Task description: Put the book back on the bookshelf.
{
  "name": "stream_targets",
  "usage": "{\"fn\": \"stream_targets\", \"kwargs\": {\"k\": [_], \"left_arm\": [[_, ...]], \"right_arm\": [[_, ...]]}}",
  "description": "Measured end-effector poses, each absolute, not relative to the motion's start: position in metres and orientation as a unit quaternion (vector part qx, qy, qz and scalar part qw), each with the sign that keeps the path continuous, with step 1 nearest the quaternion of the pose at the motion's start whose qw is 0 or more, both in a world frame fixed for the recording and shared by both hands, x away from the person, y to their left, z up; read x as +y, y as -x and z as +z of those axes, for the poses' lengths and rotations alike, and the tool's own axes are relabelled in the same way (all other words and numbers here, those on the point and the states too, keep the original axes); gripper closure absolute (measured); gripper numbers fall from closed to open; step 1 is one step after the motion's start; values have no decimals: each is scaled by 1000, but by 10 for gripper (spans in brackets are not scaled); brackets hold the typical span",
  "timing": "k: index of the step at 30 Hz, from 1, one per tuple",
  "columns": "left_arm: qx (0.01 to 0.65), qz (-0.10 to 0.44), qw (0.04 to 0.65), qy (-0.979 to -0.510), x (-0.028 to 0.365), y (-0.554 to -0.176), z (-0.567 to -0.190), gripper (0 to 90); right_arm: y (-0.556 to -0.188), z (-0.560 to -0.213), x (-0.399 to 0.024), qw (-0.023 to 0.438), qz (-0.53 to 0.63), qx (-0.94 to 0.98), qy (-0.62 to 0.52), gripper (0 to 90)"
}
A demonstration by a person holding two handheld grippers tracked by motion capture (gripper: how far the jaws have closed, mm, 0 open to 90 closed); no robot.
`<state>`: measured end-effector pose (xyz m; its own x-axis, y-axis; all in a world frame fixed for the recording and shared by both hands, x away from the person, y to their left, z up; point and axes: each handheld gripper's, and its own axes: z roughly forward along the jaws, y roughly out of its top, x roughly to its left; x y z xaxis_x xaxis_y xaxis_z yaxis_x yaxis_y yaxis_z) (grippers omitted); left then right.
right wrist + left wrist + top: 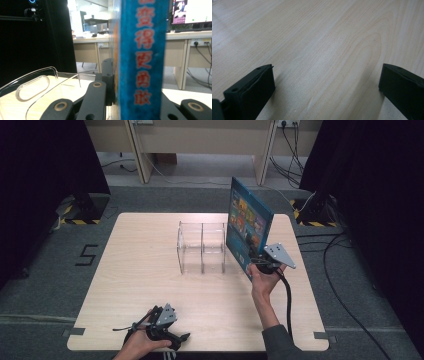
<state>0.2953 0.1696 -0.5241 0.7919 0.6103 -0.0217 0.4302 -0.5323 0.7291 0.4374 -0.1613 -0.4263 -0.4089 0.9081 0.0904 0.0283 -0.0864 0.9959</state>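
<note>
Right gripper [261, 260] was clamped on the blue book [247, 222], upright just right of the clear rack [201, 247]. Best kept vertical going in. Left gripper [325, 87] sat open, empty.

Two black hand-held grippers, one grey sleeve

The right gripper [263, 262] carries a grey three-cornered plate dotted with small holes, and a thick black cable trails from it along a forearm in a grey sleeve [278, 341]. Its black links show brass-coloured pivot pins. The left gripper [162, 324] has a like grey plate, thin black cables, and blocky black jaws with small screw holes.
</note>
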Motion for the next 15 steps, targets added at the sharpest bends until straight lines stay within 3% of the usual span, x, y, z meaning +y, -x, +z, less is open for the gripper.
{"fn": "stream_targets", "kwargs": {"k": [15], "left_arm": [[297, 117, 380, -868, 169, -294, -524, 0]], "right_arm": [[-434, -444, -148, 391, 595, 572, -407, 824]]}}
